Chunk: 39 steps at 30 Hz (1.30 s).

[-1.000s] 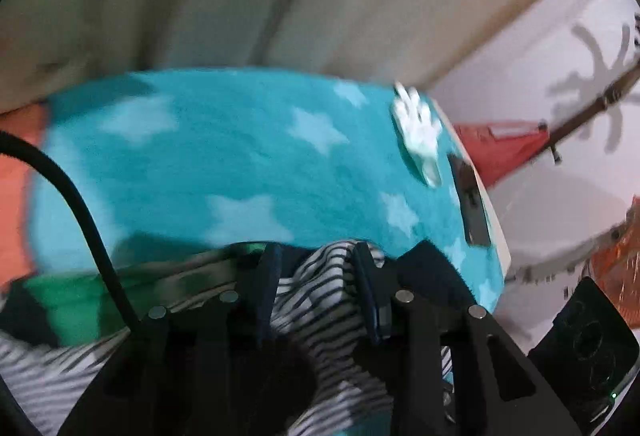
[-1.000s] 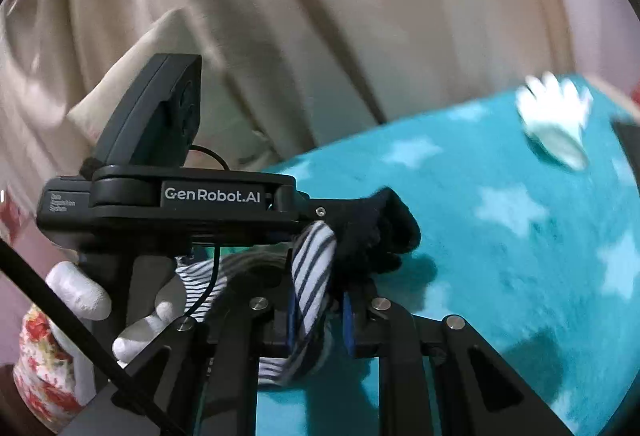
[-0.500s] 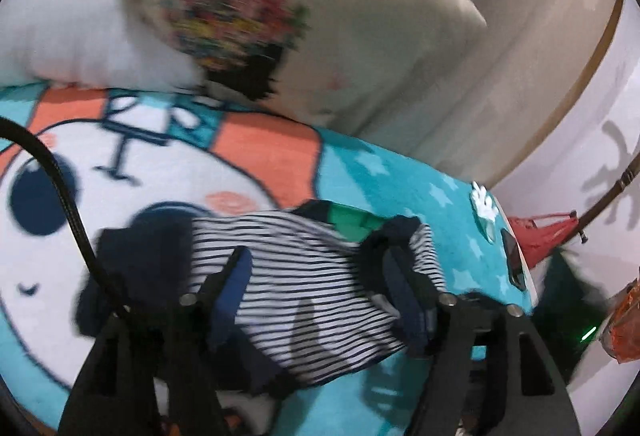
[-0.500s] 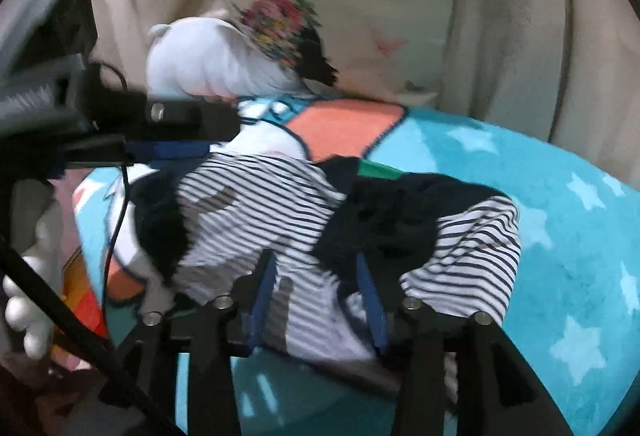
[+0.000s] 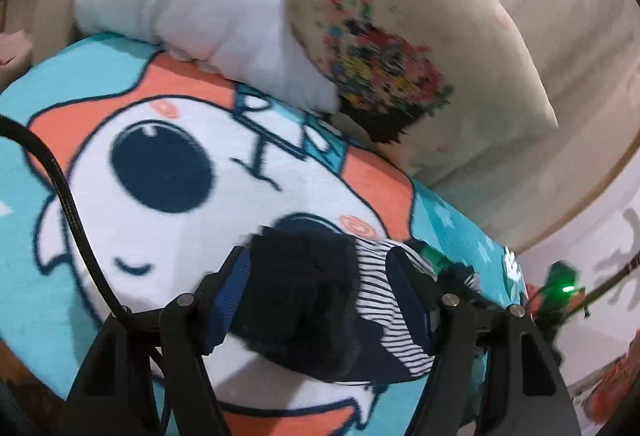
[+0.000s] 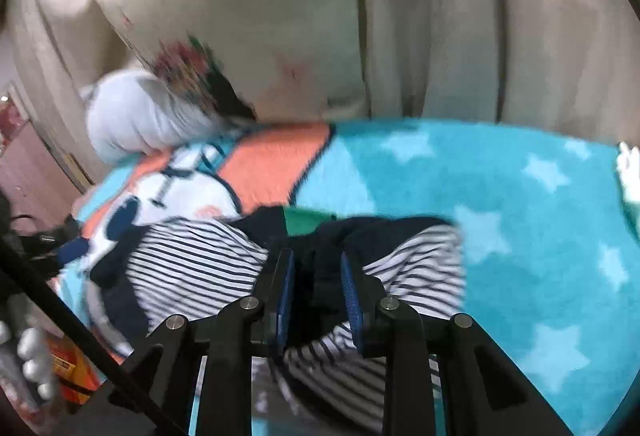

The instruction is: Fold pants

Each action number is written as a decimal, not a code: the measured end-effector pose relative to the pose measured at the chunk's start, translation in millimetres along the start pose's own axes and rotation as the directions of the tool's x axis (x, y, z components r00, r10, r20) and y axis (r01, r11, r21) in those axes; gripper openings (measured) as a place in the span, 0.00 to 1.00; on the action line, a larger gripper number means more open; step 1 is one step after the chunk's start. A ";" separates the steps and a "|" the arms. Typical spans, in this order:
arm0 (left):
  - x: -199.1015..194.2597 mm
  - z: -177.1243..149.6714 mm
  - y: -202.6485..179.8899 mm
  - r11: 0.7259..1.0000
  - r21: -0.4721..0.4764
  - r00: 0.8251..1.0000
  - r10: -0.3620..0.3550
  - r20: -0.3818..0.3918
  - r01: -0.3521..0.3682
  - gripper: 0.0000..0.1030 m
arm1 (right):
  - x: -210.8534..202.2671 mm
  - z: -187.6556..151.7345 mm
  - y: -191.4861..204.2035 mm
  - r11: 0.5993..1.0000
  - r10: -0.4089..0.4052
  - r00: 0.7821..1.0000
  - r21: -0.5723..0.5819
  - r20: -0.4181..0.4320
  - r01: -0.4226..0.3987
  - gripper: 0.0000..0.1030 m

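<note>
A: Left claw (image 5: 320, 294)?
B: Spread wide, fingers (image 5: 230, 292) set on either side of the pants (image 5: 304, 300). Dark fuzzy cuff bulging between the pads; firm contact hard to confirm through blur. No sign of clamping.

A: Right claw (image 6: 316, 292)?
B: Partly open, narrower gap. Dark waistband part of the pants (image 6: 192, 268) lying between the blue pads (image 6: 286, 288). Seemingly not pinched.

A: Where are the pants?
B: Bunched on the blanket (image 6: 520, 220), striped navy and white, with dark trim and a green patch (image 6: 306, 222) showing at the far edge. Lying over the cartoon face print, close to the teal starred area.

A: Beyond them?
B: Plush toy (image 5: 192, 4), white, resting at the blanket's far edge. Floral pillow (image 5: 420, 48) just beside it, leaning against beige curtain (image 6: 480, 16). Black cable (image 5: 60, 188) crossing the left view.
</note>
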<state>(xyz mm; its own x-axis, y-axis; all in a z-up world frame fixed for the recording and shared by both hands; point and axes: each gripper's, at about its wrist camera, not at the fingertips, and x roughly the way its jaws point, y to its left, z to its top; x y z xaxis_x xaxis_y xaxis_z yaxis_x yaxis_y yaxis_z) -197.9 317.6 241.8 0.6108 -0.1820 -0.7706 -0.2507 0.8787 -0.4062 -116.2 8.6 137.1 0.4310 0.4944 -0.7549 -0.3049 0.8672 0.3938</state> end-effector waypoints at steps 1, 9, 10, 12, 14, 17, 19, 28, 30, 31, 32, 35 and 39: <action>-2.2 0.9 7.4 1.000 -0.023 1.000 0.002 0.005 -0.002 0.68 | 4.9 -0.9 1.4 1.000 -0.015 1.000 -0.002 -0.001 0.015 0.26; 22.6 1.0 41.7 0.984 -0.156 0.993 -0.098 -0.070 0.087 0.73 | -42.4 -14.9 70.6 0.982 0.131 0.984 -0.151 0.119 -0.113 0.66; 29.3 0.6 41.2 0.982 -0.158 0.989 -0.116 -0.092 0.100 0.73 | -38.2 -20.5 88.8 0.967 0.179 0.980 -0.200 0.085 -0.160 0.66; 40.4 3.5 42.4 0.980 -0.163 0.983 -0.133 -0.124 0.112 0.75 | -26.3 -29.1 119.8 0.939 0.219 0.975 -0.280 0.033 -0.201 0.67; 50.3 6.8 45.7 0.977 -0.176 0.977 -0.152 -0.152 0.124 0.75 | -11.4 -39.3 150.3 0.911 0.208 0.978 -0.367 0.011 -0.190 0.67; 59.0 10.9 49.5 0.967 -0.189 0.961 -0.205 -0.183 0.171 0.76 | 9.4 -50.7 183.3 0.877 0.197 0.980 -0.444 -0.021 -0.186 0.67; 64.1 13.6 52.0 0.956 -0.206 0.947 -0.251 -0.200 0.210 0.76 | 19.4 -56.6 198.4 0.863 0.178 0.983 -0.475 -0.033 -0.172 0.67; 73.8 15.4 45.4 0.963 -0.162 0.941 -0.249 -0.231 0.215 0.43 | 41.3 -63.1 220.0 0.870 0.087 0.996 -0.488 0.020 -0.066 0.57; 71.2 15.1 43.5 0.969 -0.146 0.947 -0.228 -0.224 0.198 0.39 | 38.3 -59.4 216.5 0.880 0.125 0.992 -0.464 0.026 -0.099 0.30; 68.8 15.1 40.8 0.971 -0.139 0.950 -0.222 -0.218 0.194 0.39 | 38.4 -55.3 214.4 0.886 0.152 0.988 -0.445 0.020 -0.127 0.24; 64.8 15.3 35.1 0.973 -0.128 0.953 -0.217 -0.211 0.193 0.39 | 34.6 -53.4 210.3 0.894 0.173 0.985 -0.425 0.028 -0.145 0.22; 54.6 15.7 17.6 0.976 -0.093 0.957 -0.213 -0.194 0.198 0.39 | 17.0 -49.6 199.5 0.905 0.218 0.974 -0.384 0.056 -0.181 0.14; 46.9 13.6 -22.4 0.975 -0.023 0.956 -0.221 -0.192 0.221 0.39 | -11.7 -44.7 174.8 0.924 0.269 0.954 -0.314 0.130 -0.218 0.13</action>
<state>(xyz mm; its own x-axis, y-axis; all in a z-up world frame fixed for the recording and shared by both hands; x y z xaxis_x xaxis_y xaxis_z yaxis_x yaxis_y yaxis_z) -153.3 295.3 221.4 0.4956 -0.4531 -0.7410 -0.1264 0.8065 -0.5776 -212.5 151.7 191.3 0.4399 0.7130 -0.5460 -0.6425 0.6747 0.3633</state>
